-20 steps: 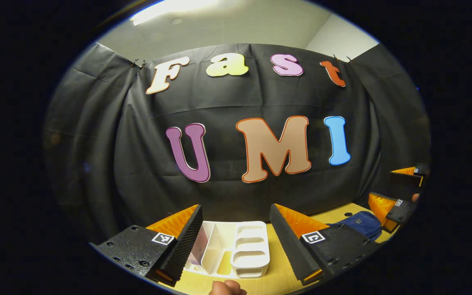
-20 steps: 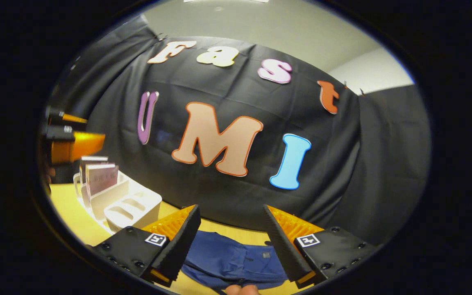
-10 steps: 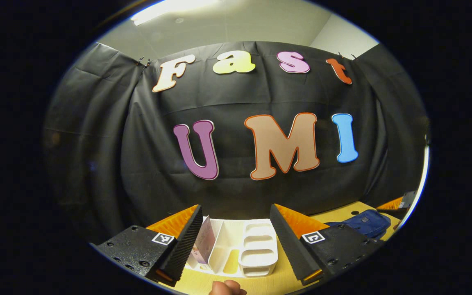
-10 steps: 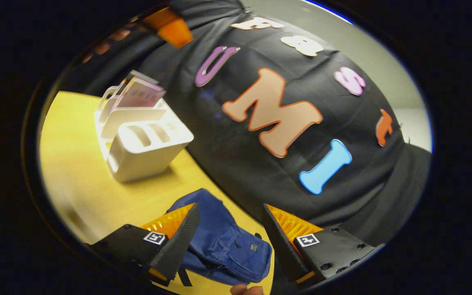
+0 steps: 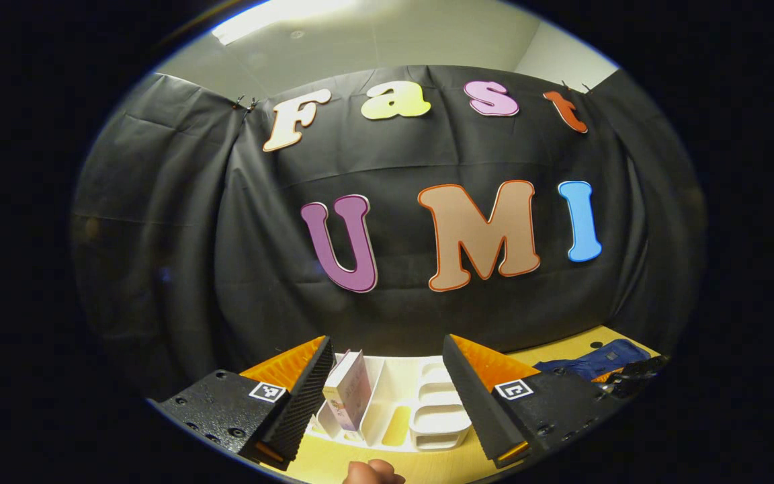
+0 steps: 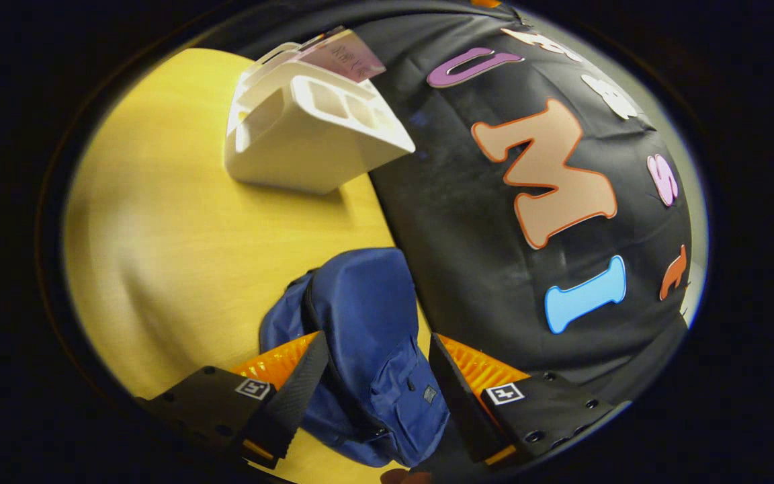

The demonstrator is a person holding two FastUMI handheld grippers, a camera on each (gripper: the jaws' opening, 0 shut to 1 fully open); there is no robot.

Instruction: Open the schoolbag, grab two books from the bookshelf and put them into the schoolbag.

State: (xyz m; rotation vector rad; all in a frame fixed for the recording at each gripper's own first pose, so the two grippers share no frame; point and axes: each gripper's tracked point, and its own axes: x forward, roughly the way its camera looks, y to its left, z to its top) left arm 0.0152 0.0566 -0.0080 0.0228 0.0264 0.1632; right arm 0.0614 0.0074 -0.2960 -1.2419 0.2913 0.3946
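Since a second ago the right tongs (image 6: 377,376) have tipped down from the booth wall toward the table (image 6: 179,228), and now hang over the blue schoolbag (image 6: 367,316), jaws spread wide with the bag showing between them; whether a finger touches the fabric cannot be told. Meanwhile the left tongs (image 5: 387,383) have drifted slightly, so the white bookshelf (image 5: 427,417) has slid rightward between their released jaws.

In the right gripper view, the schoolbag lies flat on the yellow wooden table at about 6 o'clock, its front pocket near the tongs, zipper apparently closed. At 11 o'clock stands the white bookshelf (image 6: 306,134), well apart from the bag, with a pink-covered book (image 6: 350,57) poking out of its far slot. Black cloth hangs behind the table's far edge, filling the 1 to 4 o'clock side.

In the left gripper view, a book (image 5: 350,390) stands upright in the bookshelf's left compartment, near the left finger. At 4 o'clock the schoolbag (image 5: 595,356) rests on the table (image 5: 562,349). Above the cloth, pale wall and ceiling show, with a lit ceiling lamp (image 5: 279,13) at 11 o'clock.
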